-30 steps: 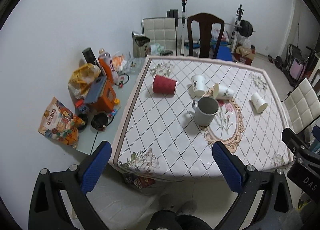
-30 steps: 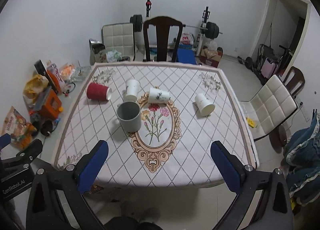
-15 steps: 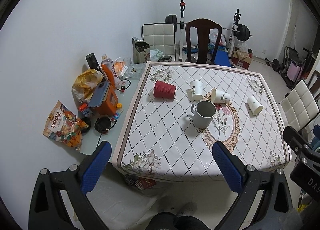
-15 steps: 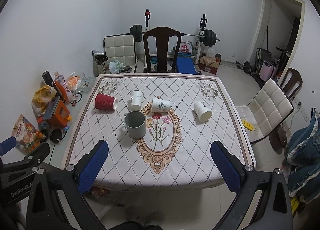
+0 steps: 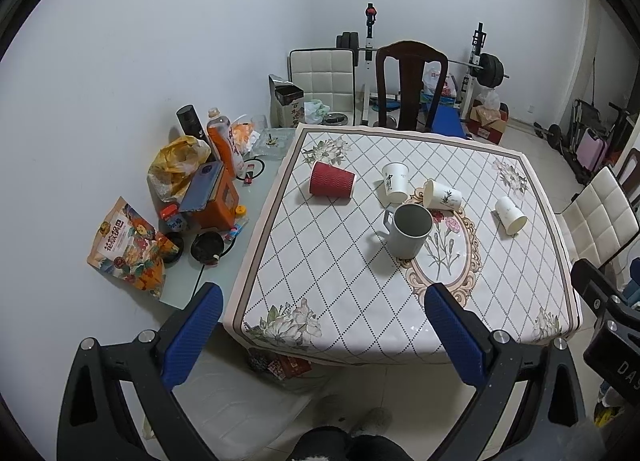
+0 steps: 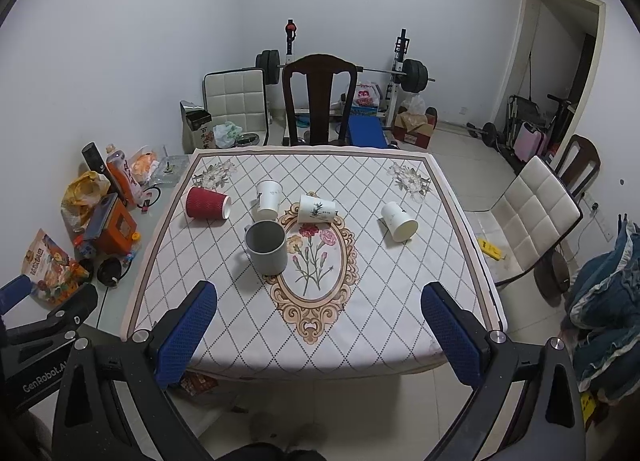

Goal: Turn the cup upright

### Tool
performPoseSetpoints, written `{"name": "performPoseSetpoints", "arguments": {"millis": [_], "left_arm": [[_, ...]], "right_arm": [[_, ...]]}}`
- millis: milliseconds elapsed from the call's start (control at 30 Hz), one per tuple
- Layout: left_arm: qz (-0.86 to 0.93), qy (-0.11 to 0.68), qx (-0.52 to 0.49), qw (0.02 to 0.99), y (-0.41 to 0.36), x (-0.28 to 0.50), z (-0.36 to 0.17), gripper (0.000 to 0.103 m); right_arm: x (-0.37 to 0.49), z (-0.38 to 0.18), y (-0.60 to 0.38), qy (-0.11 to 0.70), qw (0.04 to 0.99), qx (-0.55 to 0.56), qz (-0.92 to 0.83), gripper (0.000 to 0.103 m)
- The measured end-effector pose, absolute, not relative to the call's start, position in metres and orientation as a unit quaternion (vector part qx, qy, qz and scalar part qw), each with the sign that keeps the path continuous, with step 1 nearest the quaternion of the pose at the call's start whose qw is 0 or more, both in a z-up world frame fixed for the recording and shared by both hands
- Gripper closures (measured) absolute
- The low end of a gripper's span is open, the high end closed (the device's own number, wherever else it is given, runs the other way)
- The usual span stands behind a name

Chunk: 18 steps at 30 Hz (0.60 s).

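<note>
A red paper cup (image 5: 331,184) (image 6: 207,203) lies on its side at the table's left. Three white paper cups lie tipped: one (image 5: 395,182) (image 6: 267,199) by the middle, one (image 5: 442,194) (image 6: 317,209) right of it, one (image 5: 510,215) (image 6: 398,221) further right. A grey mug (image 5: 409,229) (image 6: 265,247) stands upright near the centre. My left gripper (image 5: 324,335) and right gripper (image 6: 320,335) are open and empty, held back from the table's near edge, well short of all cups.
The table (image 6: 400,325) has a diamond-patterned cloth. A low side surface on the left holds bags, a bottle and an orange box (image 5: 212,205). A dark wooden chair (image 6: 318,101) stands behind the table, a white chair (image 6: 536,221) to the right. Gym gear lines the back wall.
Both grippers have pulled back and up from the table, so the table and cups look smaller and farther. Nothing on the table has moved.
</note>
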<state>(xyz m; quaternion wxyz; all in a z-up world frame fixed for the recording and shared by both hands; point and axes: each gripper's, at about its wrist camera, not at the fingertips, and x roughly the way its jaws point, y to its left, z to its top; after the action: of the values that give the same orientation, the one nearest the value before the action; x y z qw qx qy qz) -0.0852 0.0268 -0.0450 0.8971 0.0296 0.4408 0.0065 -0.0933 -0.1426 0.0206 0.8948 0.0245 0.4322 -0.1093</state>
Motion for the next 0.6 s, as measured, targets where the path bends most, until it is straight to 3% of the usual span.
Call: {"name": "performPoseSetpoints", "arguments": {"millis": [600], "left_arm": [[0.005, 0.437, 0.025, 0.899, 0.0192, -0.0876, -0.0392, 0.000]], "right_arm": [[-0.0953, 0.0169, -0.1439, 0.433, 0.894, 0.026, -0.108, 0.000]]}}
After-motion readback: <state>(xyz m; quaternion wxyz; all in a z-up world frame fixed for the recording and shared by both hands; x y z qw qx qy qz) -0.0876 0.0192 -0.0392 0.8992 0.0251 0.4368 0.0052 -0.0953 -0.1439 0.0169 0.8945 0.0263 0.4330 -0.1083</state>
